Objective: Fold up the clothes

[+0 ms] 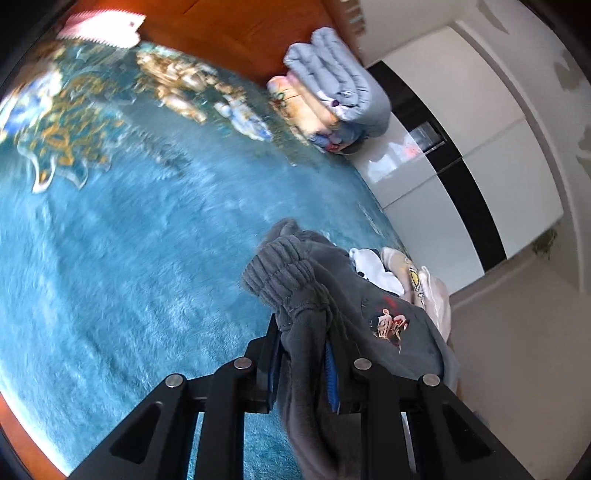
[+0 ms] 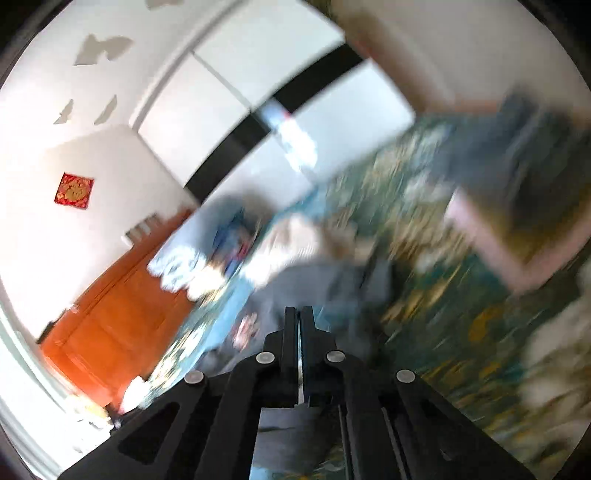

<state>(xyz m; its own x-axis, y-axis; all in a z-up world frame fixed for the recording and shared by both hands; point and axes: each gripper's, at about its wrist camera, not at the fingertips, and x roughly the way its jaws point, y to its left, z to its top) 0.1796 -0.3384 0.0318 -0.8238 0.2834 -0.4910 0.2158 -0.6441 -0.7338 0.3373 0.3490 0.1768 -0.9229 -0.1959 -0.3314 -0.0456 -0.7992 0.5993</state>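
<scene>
My left gripper (image 1: 301, 332) is shut on dark grey sweatpants (image 1: 295, 280), pinched just below their ribbed elastic waistband, and holds them above the teal plush blanket (image 1: 129, 258). A small red cartoon print (image 1: 388, 325) shows on the fabric. In the right wrist view the picture is heavily blurred. My right gripper (image 2: 299, 314) has its fingers pressed together with nothing visible between them. Grey cloth (image 2: 317, 284) lies just beyond its tips.
A stack of folded quilts and blankets (image 1: 332, 99) sits at the far edge of the bed. Loose white and beige clothes (image 1: 399, 273) lie beside the sweatpants. An orange wooden headboard (image 1: 240, 29) and white wardrobe doors (image 1: 461, 147) border the bed.
</scene>
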